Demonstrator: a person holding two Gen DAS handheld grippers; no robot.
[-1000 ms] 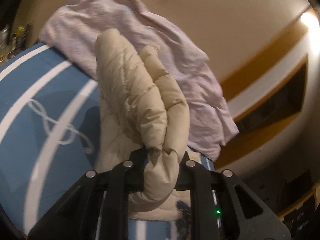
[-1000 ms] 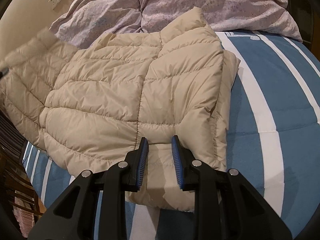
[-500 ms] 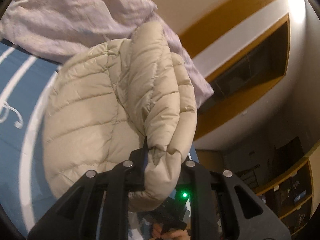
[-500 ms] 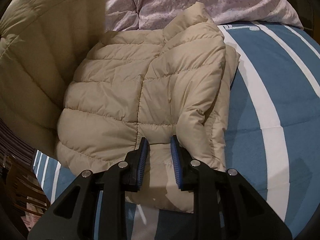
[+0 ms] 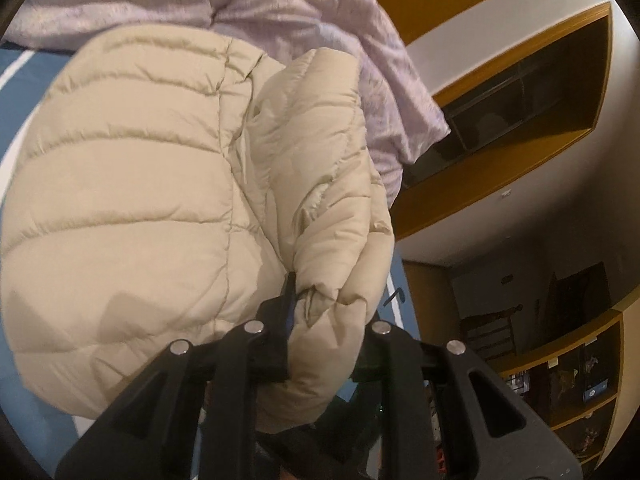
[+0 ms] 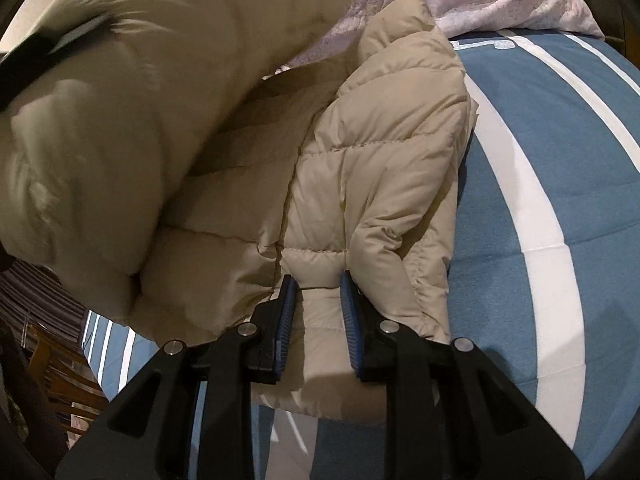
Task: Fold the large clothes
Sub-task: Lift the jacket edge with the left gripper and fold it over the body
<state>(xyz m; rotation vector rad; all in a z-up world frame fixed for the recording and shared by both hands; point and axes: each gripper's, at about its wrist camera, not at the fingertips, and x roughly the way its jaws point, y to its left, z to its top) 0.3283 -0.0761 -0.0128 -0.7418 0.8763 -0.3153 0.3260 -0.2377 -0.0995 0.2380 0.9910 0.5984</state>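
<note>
A blue, white-striped bedspread (image 6: 560,168) carries the beige puffer jacket (image 6: 380,168), its near edge hidden behind the grippers. The left gripper (image 5: 328,308) is clenched on a lifted jacket fold that covers its right finger. The right gripper (image 6: 318,304) grasps the jacket's near hem, jaws narrow.
</note>
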